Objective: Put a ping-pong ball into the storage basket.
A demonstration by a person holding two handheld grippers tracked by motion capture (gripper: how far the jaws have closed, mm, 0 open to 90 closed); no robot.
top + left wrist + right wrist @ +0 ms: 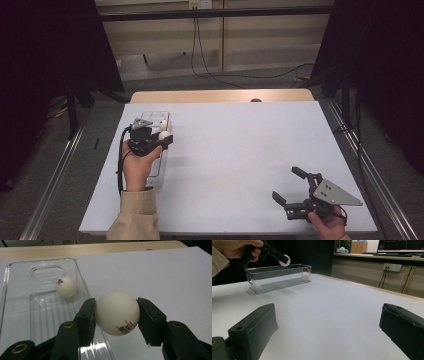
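Note:
My left gripper [161, 139] [117, 313] is shut on a white ping-pong ball [117, 313] [164, 135] [284, 260] with red and black print. It holds the ball above the right rim of a clear plastic bin [156, 170] [15, 312] [275, 277] at the table's left. A second white ball [66, 286] [163, 124] [305, 276] lies inside the bin near its far end. My right gripper [295, 186] [327, 327] stands open low over the table's front right, nothing between its jaws.
The table [240, 150] is covered in white, with a wooden strip [220, 95] along its far edge. Black curtains stand at both sides, and cables [200, 55] trail on the floor beyond the table.

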